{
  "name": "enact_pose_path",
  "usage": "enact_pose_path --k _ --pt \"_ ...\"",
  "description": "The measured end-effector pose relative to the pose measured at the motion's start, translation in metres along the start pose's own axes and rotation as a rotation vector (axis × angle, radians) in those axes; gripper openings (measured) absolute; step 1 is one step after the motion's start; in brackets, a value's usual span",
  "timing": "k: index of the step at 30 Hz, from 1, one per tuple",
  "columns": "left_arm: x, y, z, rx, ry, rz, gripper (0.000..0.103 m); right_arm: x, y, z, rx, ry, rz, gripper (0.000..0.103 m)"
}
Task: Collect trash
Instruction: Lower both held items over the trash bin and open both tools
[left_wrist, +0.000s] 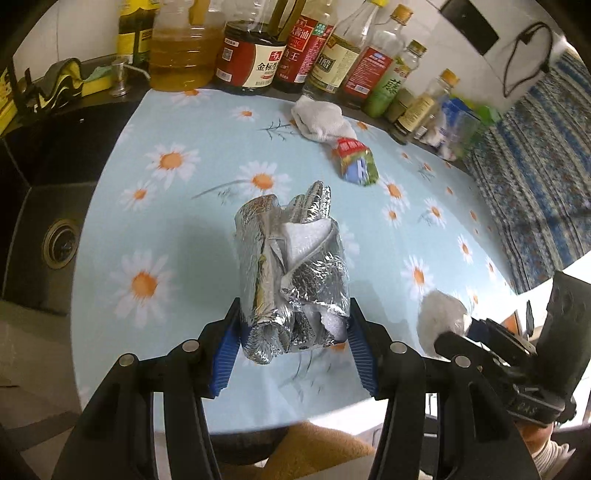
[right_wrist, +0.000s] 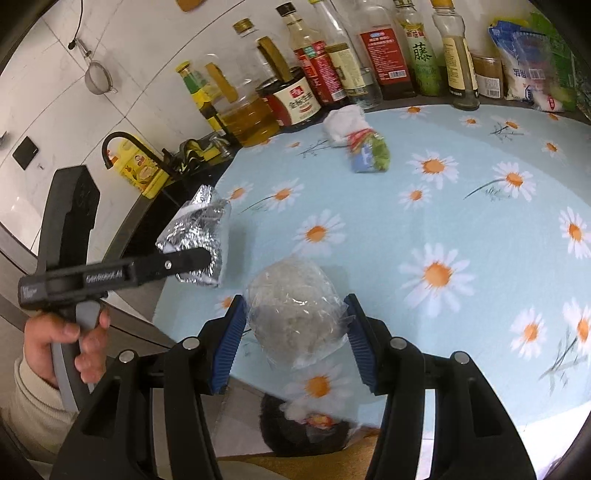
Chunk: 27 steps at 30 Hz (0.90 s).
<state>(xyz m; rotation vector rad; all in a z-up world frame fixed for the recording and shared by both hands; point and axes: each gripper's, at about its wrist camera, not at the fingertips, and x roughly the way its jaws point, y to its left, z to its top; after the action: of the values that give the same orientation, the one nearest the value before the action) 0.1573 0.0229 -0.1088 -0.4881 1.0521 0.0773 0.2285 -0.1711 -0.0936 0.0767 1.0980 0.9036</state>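
My left gripper (left_wrist: 293, 325) is shut on a crumpled silver foil bag (left_wrist: 291, 273) and holds it above the daisy-print table (left_wrist: 166, 229). The foil bag also shows in the right wrist view (right_wrist: 197, 236), at the table's left edge. My right gripper (right_wrist: 293, 325) is shut on a crumpled clear plastic ball (right_wrist: 295, 314), held over the table's near edge; the ball also shows in the left wrist view (left_wrist: 441, 319). A white crumpled tissue (left_wrist: 321, 118) and a colourful wrapper (left_wrist: 356, 166) lie on the table near the bottles. Both show in the right wrist view, the tissue (right_wrist: 341, 123) and the wrapper (right_wrist: 369, 153).
A row of oil and sauce bottles (left_wrist: 255, 55) stands along the table's far edge. A dark sink (left_wrist: 55, 177) lies to the left. A blue floral cloth (left_wrist: 535, 177) hangs at the right. A dark bin with trash in it (right_wrist: 306, 428) sits below the table's near edge.
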Motion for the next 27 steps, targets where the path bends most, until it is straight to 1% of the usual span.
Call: enact_pose_path --k 6,12,19,21,23,27 --pt "-0.027 0.017 -0.038 0.017 -0.001 -0.030 0.052 0.002 0.035 -0.027 0.015 0.008 -0.008 0.054" --pt "-0.033 0.035 -0.077 0.013 0.021 -0.059 0.052 0.009 0.058 -0.060 0.026 0.042 -0.015 0.054" --pt "-0.034 0.050 -0.119 0.021 0.075 -0.096 0.052 0.014 0.064 -0.094 0.105 0.050 -0.037 0.055" --pt "-0.033 0.053 -0.131 0.027 0.091 -0.123 0.052 0.017 0.064 -0.104 0.129 0.059 -0.042 0.055" --pt "-0.032 0.055 -0.141 0.036 0.105 -0.125 0.052 0.020 0.065 -0.113 0.141 0.070 -0.052 0.055" --pt "-0.023 0.066 -0.161 0.022 0.151 -0.144 0.052 0.031 0.064 -0.128 0.183 0.101 -0.062 0.055"
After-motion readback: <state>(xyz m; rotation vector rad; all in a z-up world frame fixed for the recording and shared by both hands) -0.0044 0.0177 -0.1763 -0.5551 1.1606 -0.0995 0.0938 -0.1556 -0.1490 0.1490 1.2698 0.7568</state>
